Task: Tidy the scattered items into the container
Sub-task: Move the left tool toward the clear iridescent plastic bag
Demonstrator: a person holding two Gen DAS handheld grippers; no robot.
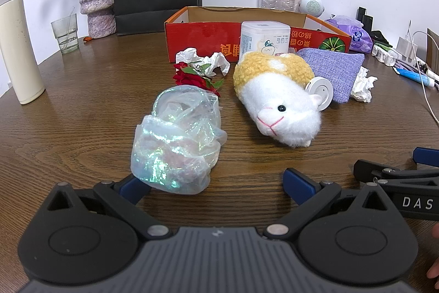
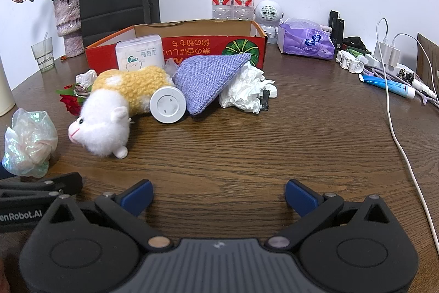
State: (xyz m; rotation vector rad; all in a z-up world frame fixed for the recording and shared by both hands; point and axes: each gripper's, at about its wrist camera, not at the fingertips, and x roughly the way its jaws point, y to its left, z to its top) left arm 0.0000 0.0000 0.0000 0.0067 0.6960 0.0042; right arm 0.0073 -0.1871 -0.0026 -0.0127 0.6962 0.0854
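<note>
While both tools hang low over the near edge of the surface [image 2: 247, 155], nothing is in hand yet: the left tool [image 1: 216, 186] has its jaws spread wide, with the crinkly iridescent bag [image 1: 178, 139] lying just ahead of its left finger, and the right tool [image 2: 219, 195] stands equally wide over bare wood. The red cardboard box [image 1: 197, 37] waits at the far side, open-topped, and I can see no item inside it from here.

Plenty could slip. That bag looks slick and springy, so I'd guess a pinch catches only a fold and it slides free or balloons out on the way. The plush hamster [image 2: 109, 106] leans against a white round disc [image 2: 168, 105] and a purple fabric pouch [image 2: 208, 78]; lifting the toy may send the disc rolling off to the right. A white jar [image 2: 138, 51] stands hard against the box's near wall, so anything carried low over that wall could knock it over. Crumpled tissue [image 2: 244, 89] is light enough to be brushed away by a passing finger. Off to the right, a white cable [image 2: 397, 139] trails toward the near edge, easy for the right tool to snag.
</note>
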